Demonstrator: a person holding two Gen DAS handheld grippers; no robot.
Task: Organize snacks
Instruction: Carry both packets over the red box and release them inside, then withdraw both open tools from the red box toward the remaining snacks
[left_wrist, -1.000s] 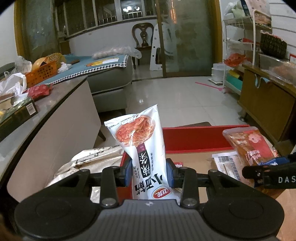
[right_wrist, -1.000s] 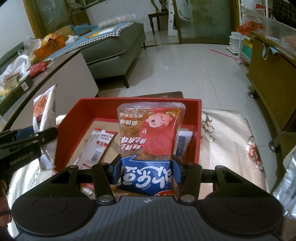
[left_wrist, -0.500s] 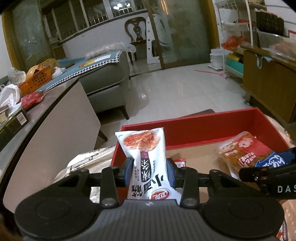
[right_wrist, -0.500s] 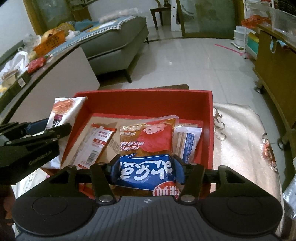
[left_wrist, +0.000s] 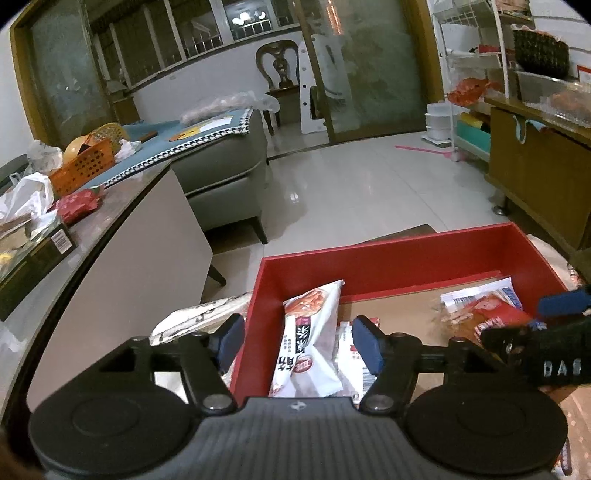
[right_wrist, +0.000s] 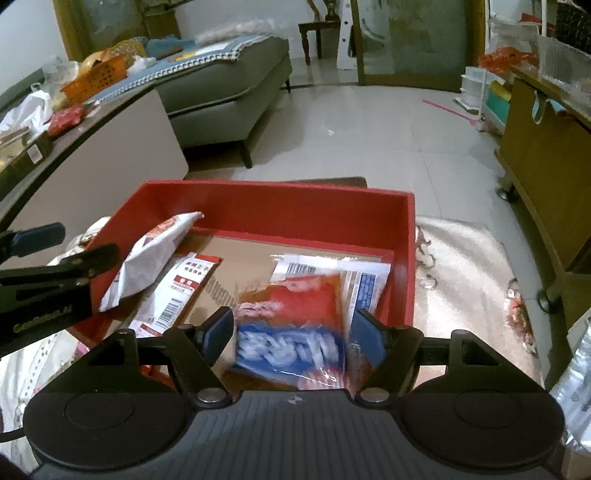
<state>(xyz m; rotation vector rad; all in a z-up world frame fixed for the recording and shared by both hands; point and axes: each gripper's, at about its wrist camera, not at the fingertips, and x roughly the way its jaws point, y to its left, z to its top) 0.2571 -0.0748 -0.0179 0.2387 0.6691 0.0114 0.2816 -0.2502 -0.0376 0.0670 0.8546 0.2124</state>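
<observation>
Now we see both grippers, left (left_wrist: 298, 341) and right (right_wrist: 293, 332), spread wide, empty; white snack packet (left_wrist: 309, 343) at nine o'clock inside red box (right_wrist: 280, 205)

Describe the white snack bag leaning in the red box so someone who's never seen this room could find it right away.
Find the red box, open-topped with a brown cardboard floor. At its left wall the white snack bag leans with its top against the rim, just ahead of the open left gripper. Unlike the flat packets beside it, it is tall and propped up, with an orange-red food picture near the top and dark lettering below.
</observation>
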